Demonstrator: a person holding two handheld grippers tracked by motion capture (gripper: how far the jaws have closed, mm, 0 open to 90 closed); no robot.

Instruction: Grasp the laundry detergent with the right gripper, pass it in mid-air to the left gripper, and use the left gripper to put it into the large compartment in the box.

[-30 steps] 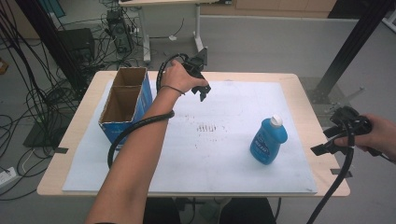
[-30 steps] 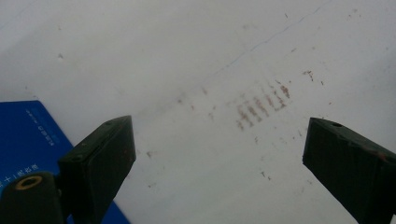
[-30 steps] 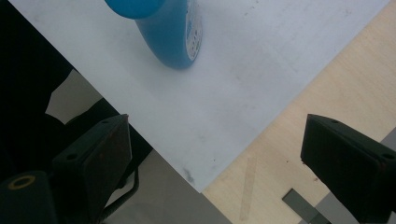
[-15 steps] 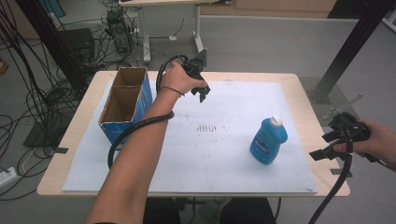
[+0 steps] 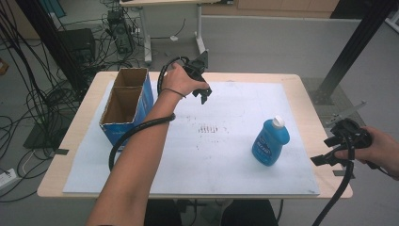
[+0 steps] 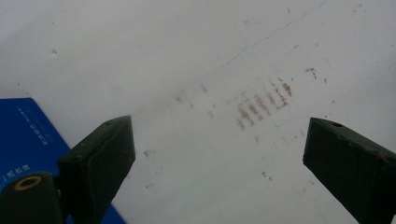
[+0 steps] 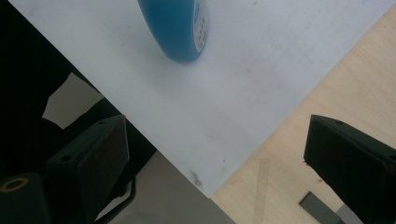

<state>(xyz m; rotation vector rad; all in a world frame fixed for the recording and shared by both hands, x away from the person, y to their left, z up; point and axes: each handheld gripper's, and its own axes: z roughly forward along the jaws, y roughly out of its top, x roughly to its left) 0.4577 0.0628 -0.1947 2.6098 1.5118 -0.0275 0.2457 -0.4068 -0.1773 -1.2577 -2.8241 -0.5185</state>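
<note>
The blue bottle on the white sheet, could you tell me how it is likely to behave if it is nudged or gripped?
The blue bottle stands upright, tall over a narrow base, so a high push would probably tip it. Its rounded, glossy-looking plastic sides may slip between flat jaws. It looks full of blue liquid, so likely fairly heavy for its size.

A glossy blue plastic bottle (image 5: 270,144) with a white cap is seen on a matt white sheet (image 5: 226,155), scuffed with brown marks. The table (image 5: 310,101) is pale smooth wood. The box (image 5: 123,107) is raw brown cardboard inside, printed blue outside.
</note>
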